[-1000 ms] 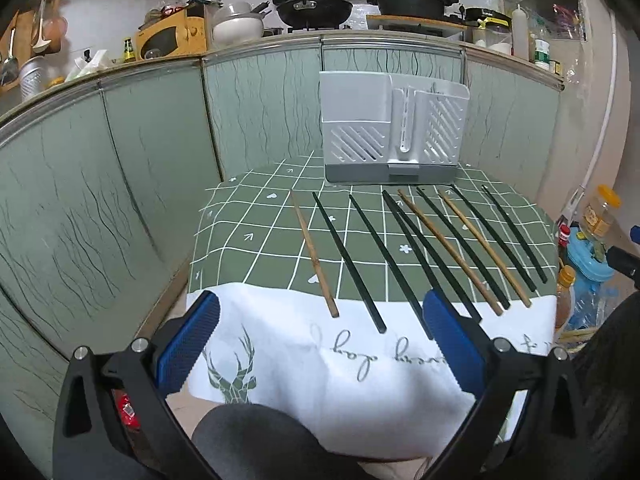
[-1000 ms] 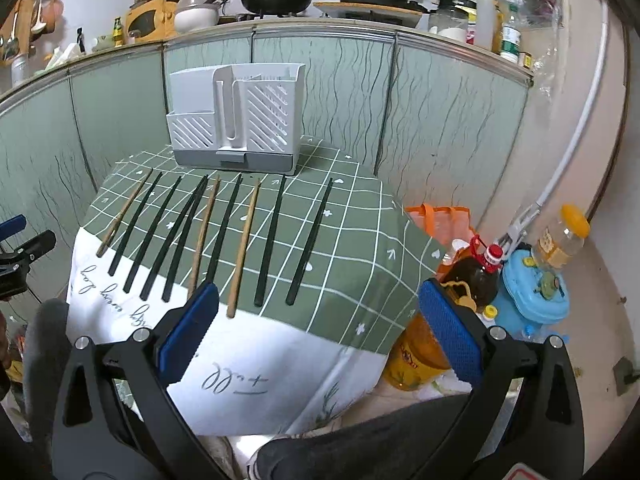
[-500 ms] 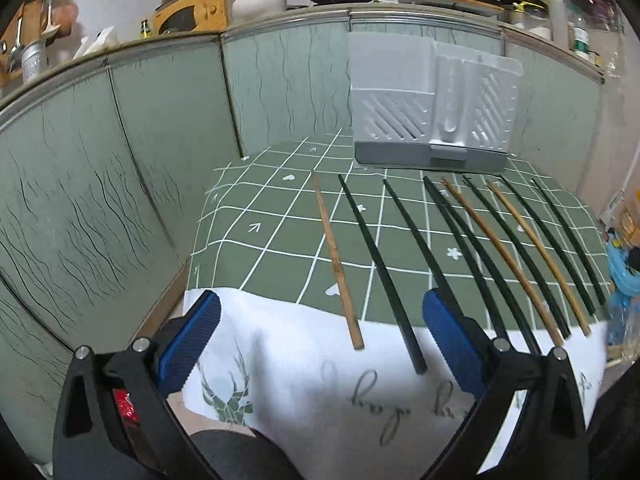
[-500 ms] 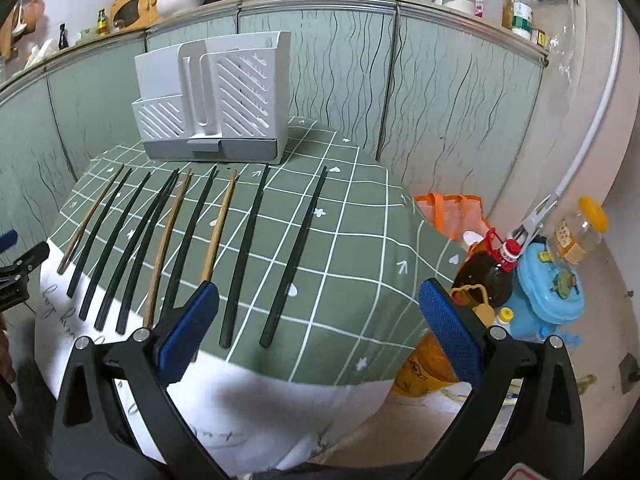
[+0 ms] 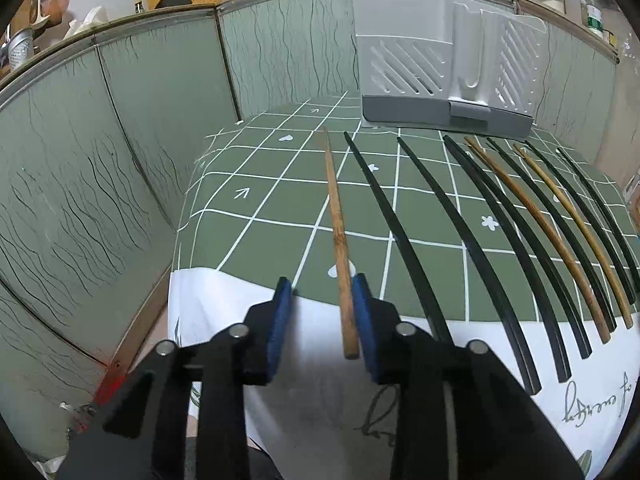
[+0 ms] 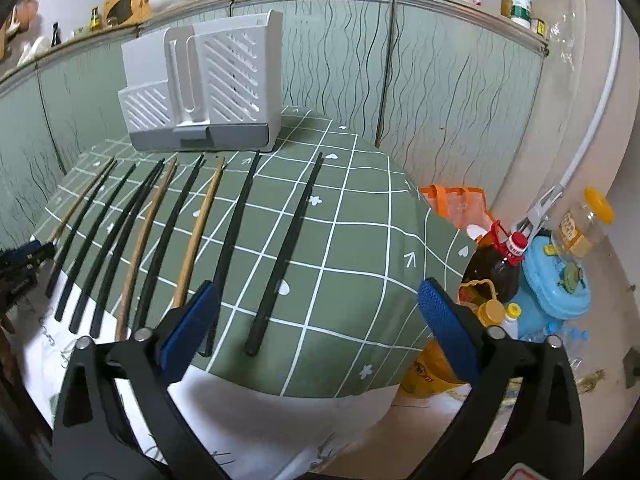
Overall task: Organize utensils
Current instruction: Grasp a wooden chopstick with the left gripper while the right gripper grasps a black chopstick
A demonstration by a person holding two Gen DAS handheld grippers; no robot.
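Several black and wooden chopsticks lie side by side on the green checked tablecloth [image 5: 276, 216]. My left gripper [image 5: 322, 292] has its jaws half closed around the near end of the leftmost wooden chopstick [image 5: 338, 232]; the right pad touches it, the left pad stands apart. My right gripper [image 6: 316, 300] is wide open above the near end of the rightmost black chopstick [image 6: 286, 248], which lies between the jaws. A white and grey utensil holder [image 5: 444, 60] stands at the table's back, also in the right wrist view [image 6: 204, 88].
Green panelled walls [image 5: 100, 168] enclose the table's left and back. A white printed cloth [image 5: 520, 360] hangs over the near edge. Beside the table on the right stand an oil bottle [image 6: 496, 264], a blue container [image 6: 556, 284] and an orange bag [image 6: 456, 204].
Both grippers moved forward and down toward the table. The left jaws narrowed from wide open around the leftmost wooden chopstick. The right jaws stayed wide open.
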